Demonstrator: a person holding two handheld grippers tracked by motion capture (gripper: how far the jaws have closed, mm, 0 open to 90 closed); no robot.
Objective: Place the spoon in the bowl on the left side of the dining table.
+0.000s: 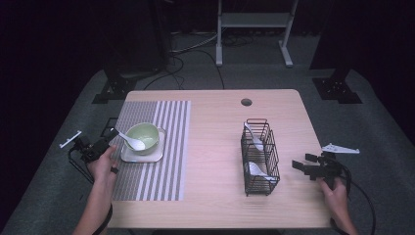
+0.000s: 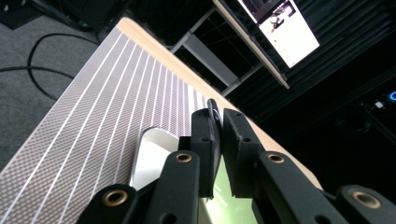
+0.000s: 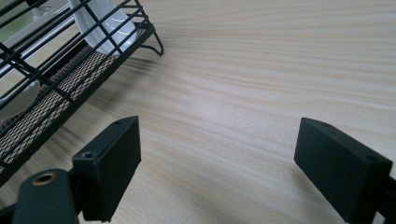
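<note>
Left gripper (image 1: 111,133): jaws clamped on the handle end of the white spoon (image 1: 133,142), whose scoop rests in the green bowl (image 1: 145,135) just ahead.
Handling: the spoon is probably ceramic, so light, stiff, slick, breakable; the handle end seems the right hold.
Right gripper (image 1: 299,166): jaws spread wide, holding nothing.
Obstacles: the wire basket (image 1: 260,159) with more spoons sits just ahead of the right gripper; the bowl rim and white tray (image 1: 157,154) crowd the left.

We hold two black grippers. Our left gripper (image 1: 103,142) has brass-ringed screw holes along its linkage arms and a white plate beside it. Our right gripper (image 1: 304,164) carries flat rectangular pads, a grey three-cornered plate and a trailing black cable. A dark ring sits on our left hand (image 1: 103,164).
</note>
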